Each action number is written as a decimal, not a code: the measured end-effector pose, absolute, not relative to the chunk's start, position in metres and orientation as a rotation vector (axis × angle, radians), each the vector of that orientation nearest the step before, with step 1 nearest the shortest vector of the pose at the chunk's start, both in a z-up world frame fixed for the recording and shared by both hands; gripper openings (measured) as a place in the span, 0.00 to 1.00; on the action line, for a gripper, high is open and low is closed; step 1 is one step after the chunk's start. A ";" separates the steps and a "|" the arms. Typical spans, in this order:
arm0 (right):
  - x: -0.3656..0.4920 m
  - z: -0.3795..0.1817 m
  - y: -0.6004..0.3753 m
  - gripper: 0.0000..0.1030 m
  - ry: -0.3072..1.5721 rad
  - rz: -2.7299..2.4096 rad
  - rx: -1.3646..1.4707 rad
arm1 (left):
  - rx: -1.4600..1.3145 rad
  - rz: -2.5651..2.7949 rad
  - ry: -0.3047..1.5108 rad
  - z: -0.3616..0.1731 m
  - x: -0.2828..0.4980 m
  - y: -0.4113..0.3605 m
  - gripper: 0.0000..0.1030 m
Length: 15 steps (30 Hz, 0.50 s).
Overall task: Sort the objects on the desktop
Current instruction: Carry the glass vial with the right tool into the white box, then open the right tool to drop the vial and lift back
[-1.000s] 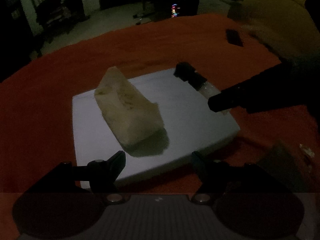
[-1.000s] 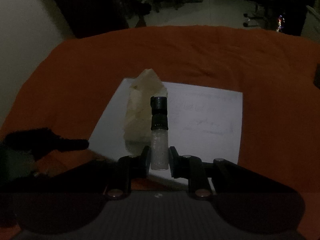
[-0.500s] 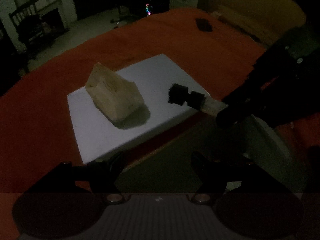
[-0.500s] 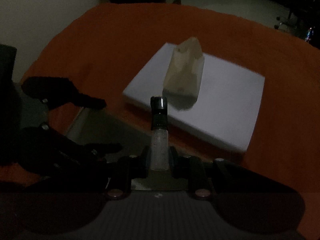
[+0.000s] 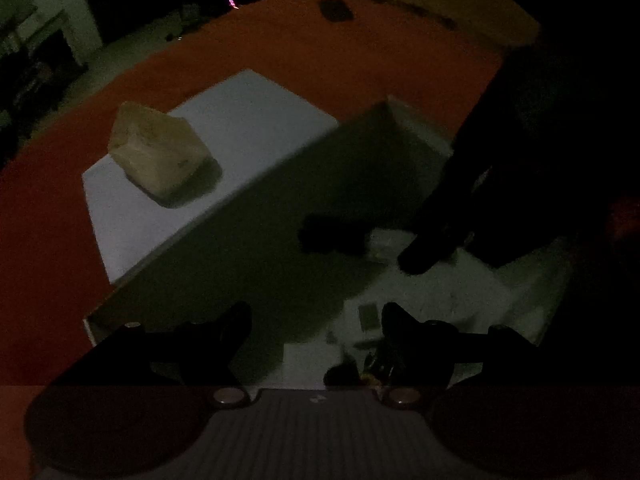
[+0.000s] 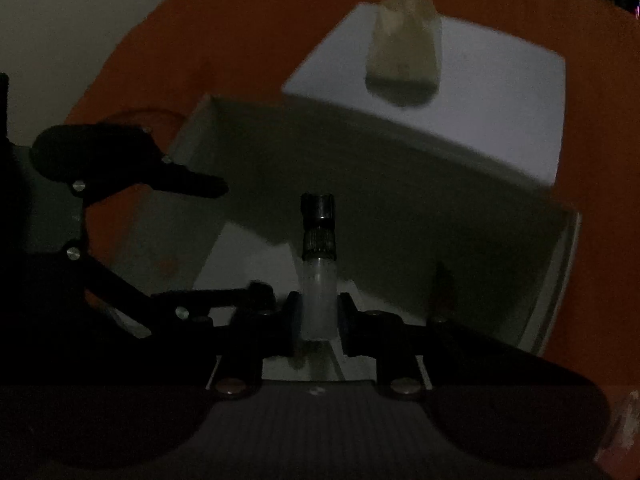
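- Right wrist view: the right gripper [image 6: 318, 320] is clamped on the clear barrel of a black-capped tube [image 6: 318, 256], held over an open pale box [image 6: 400, 184].
- Left gripper [image 5: 316, 320] hangs with jaws spread and empty above the same box, where small items [image 5: 368, 316] lie, too dark to name.
- Yellowish tissue pack [image 5: 158, 152] rests on the white pad [image 5: 256, 116] beside the box.
- Risk: letting go from this height, the tube could bounce or roll; dim light blurs the rim.

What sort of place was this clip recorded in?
Probably a dim room in a home, not a lab. An orange cloth covers the work surface, holding a white pad and an open box. Furniture stands on a pale floor behind.
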State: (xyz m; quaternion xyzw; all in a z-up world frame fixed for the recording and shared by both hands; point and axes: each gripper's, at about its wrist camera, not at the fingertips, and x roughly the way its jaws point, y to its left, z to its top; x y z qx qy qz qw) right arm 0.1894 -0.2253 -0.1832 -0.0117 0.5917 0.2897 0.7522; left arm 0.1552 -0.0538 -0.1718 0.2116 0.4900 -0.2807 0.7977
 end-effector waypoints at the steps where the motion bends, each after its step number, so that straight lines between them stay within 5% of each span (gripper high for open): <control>1: 0.189 -0.190 -0.226 0.21 1.303 0.625 -0.031 | 0.459 -0.603 1.053 -0.176 0.155 -0.054 0.67; 15: 0.173 -0.243 -0.214 0.21 1.355 0.590 -0.173 | 0.504 -0.602 1.096 -0.225 0.150 -0.056 0.67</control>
